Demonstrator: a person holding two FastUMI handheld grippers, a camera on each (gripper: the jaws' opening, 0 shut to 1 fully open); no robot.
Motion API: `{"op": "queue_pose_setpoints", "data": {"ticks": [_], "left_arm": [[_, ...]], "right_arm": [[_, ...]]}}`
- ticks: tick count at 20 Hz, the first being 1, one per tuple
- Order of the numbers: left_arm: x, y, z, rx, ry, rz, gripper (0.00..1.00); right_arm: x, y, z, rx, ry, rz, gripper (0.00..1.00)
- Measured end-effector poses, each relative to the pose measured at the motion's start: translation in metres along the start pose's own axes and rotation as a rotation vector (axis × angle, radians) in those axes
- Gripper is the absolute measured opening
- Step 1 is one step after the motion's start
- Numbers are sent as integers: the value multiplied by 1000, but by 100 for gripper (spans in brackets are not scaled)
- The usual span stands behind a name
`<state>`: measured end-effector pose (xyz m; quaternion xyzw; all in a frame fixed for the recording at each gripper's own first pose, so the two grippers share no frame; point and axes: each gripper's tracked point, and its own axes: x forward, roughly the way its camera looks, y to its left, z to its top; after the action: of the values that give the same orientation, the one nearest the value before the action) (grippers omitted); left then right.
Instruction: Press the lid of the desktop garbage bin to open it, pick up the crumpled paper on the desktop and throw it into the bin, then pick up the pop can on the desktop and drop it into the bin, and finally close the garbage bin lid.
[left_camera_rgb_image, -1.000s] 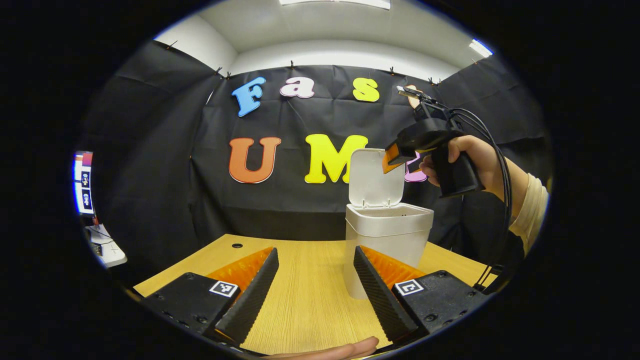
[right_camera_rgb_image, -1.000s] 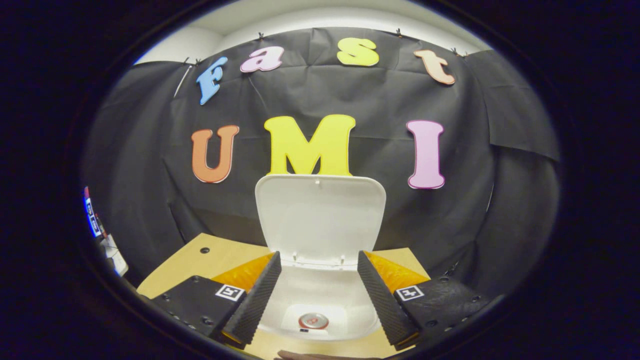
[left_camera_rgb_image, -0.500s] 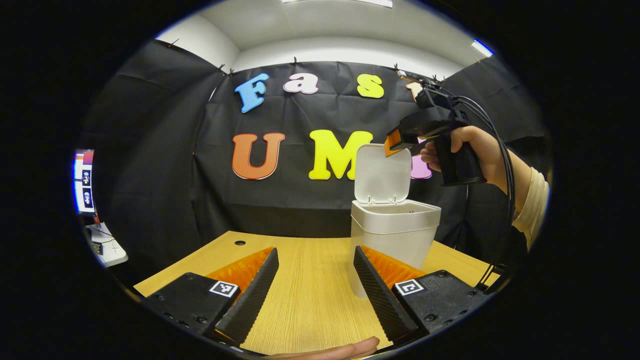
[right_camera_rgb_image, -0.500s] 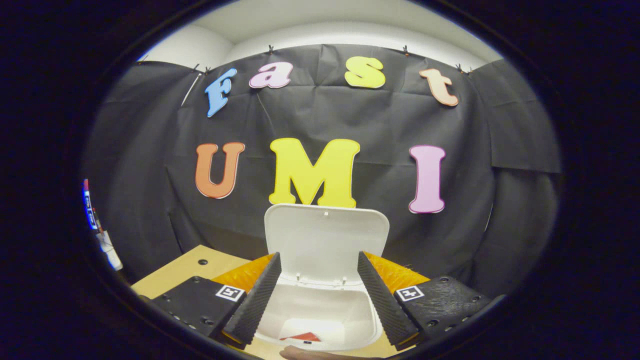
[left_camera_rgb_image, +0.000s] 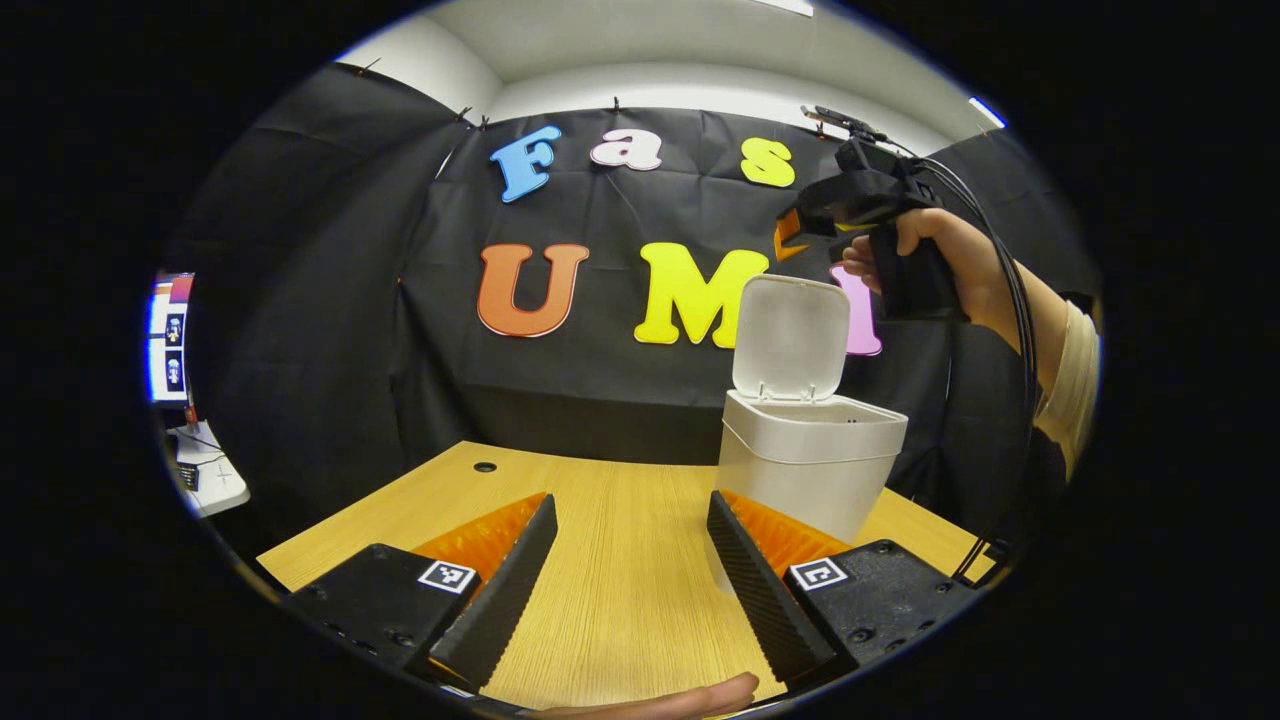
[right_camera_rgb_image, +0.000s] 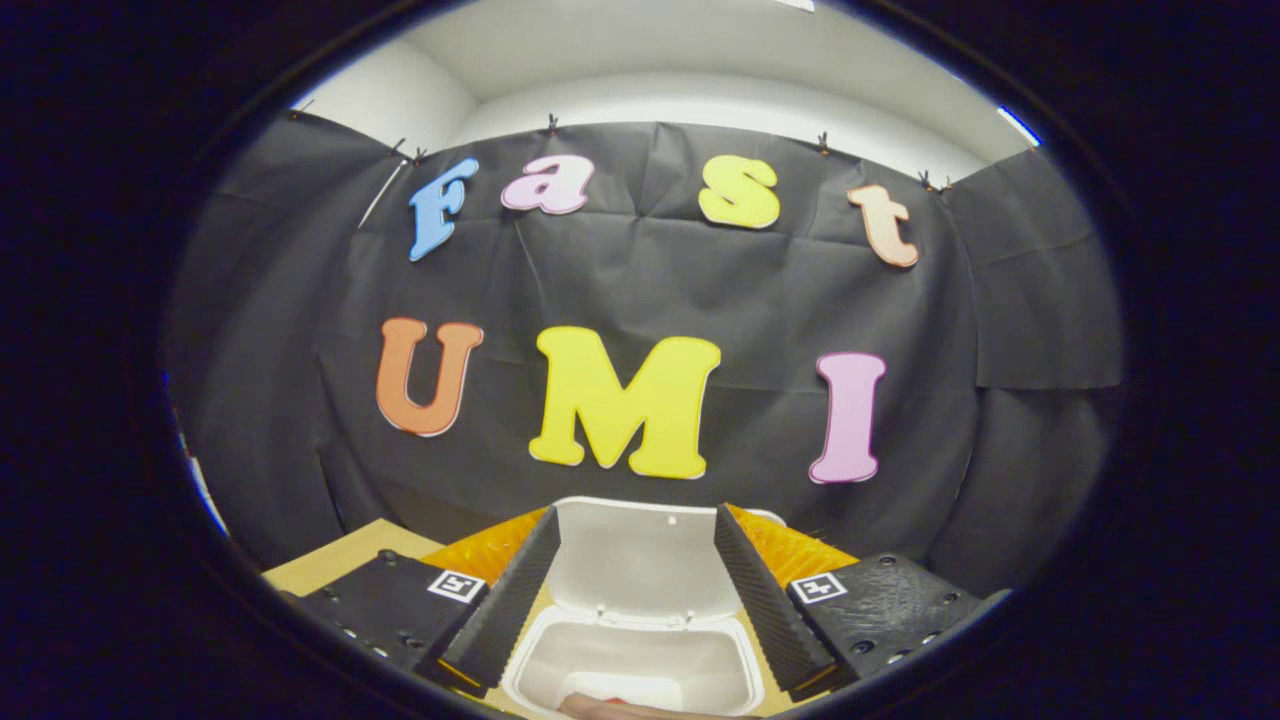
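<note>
**A:** Where do things stand?

**B:** My right gripper (right_camera_rgb_image: 632, 590) sits above the bin (right_camera_rgb_image: 635, 672), fingers spread wide with nothing between them. The bin is at the bottom centre of the right gripper view, its lid (right_camera_rgb_image: 640, 565) standing upright just past my fingertips. Deep inside, at the very bottom edge, I catch a sliver of something pale and reddish; I judge that to be the dropped trash, but it is too cropped to name.

**A:** And your other hand?

**B:** My left gripper (left_camera_rgb_image: 625, 580) hovers low over the tabletop (left_camera_rgb_image: 620, 600), fingers also wide and empty. In that view the bin stands right of centre, and my right gripper shows at upper right, above the lid's top edge.

**A:** What could go wrong now?

**B:** Closing is what remains, I think. If I push the lid from the front it only leans further back; I need to come over or behind its top edge. A hard shove could tip the light bin or slide it toward the tabletop's far edge. The cables (left_camera_rgb_image: 1010, 300) trailing from my right gripper could snag the lid too.
</note>
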<state>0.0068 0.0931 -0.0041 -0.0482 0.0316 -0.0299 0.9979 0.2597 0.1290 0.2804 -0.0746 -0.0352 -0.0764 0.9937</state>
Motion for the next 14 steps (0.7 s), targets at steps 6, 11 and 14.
{"op": "queue_pose_setpoints", "data": {"ticks": [6, 11, 14], "left_arm": [[7, 21, 0, -47, 5, 37, 98], [13, 31, -1, -75, 2, 65, 96], [16, 32, -3, -76, -2, 57, 97]], "right_arm": [[42, -11, 4, -57, -10, -83, 94], [83, -23, -12, 0, 16, -104, 94], [91, -28, -29, -21, 64, -89, 97]]}}
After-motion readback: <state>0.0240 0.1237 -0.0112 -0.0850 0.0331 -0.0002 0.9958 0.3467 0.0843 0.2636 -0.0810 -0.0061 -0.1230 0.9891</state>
